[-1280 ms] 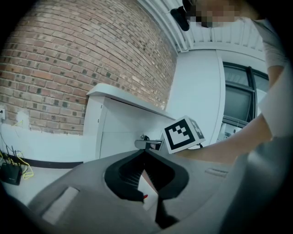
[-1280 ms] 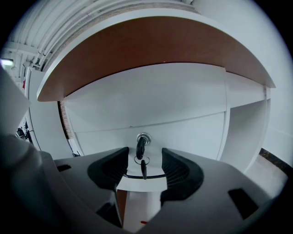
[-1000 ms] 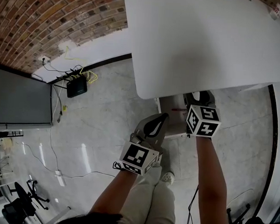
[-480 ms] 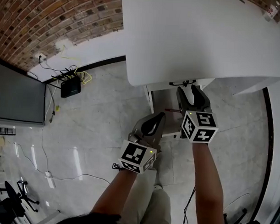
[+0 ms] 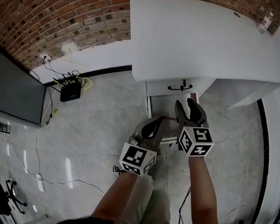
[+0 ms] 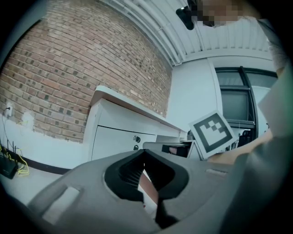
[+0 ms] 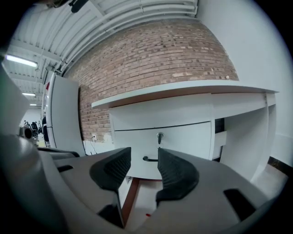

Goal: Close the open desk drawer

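Under the white desk (image 5: pixel 202 38) the lower drawer (image 5: pixel 170 112) stands pulled out, with a small red thing (image 5: pixel 159 117) in it. Above it, the upper drawer front (image 7: pixel 183 141) is closed and carries a black handle (image 5: pixel 181 87). My right gripper (image 5: pixel 184 104) hovers over the open drawer and points at the desk; its jaws are closing with nothing between them. In the right gripper view the right gripper (image 7: pixel 144 157) frames the handle (image 7: pixel 150 159). My left gripper (image 5: pixel 163 118) is shut and empty at the drawer's near left corner. The left gripper view shows the left gripper (image 6: pixel 144 155) beside the drawer (image 6: pixel 176 148).
A black box with cables (image 5: pixel 69 89) lies on the floor by the brick wall (image 5: pixel 65 19). A dark panel (image 5: pixel 14 91) stands at the left. A small bottle (image 5: pixel 266 22) sits on the desk's far right corner. A thin cable (image 5: pixel 69 178) crosses the floor.
The desk top has slid up in the head view, so the upper drawer front and its handle now show. Both grippers are out from under the desk edge. The right jaws stand a little narrower.
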`<state>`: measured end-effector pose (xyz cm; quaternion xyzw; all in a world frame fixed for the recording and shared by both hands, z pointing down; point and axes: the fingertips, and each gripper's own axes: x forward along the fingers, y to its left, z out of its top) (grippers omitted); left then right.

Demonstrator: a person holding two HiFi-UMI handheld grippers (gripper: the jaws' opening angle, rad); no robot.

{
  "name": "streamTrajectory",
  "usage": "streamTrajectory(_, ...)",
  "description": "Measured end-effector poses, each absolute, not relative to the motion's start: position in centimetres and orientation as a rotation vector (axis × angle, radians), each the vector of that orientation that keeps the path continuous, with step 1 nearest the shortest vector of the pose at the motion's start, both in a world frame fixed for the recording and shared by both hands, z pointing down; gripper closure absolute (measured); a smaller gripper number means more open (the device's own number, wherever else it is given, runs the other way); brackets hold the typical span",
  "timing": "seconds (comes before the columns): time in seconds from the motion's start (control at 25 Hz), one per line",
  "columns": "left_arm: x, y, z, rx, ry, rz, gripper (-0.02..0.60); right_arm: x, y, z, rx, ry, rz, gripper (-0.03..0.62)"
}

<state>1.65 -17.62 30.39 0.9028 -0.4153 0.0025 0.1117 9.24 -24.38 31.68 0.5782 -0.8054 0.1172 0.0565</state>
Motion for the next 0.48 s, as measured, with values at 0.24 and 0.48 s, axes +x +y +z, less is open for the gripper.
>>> streamTrajectory(0.24,1.8,-17.0,30.3,2.713,-1.240,-0.054,0.575,9.0,-22.0,30.6,1.774,-2.486,0.173,0.448)
streamTrajectory(0.48,1.9,-16.4,30.3,2.762,-1.210,-0.110,0.575,8.7,-19.7,31.0,1.787,-2.505,0.008,0.503)
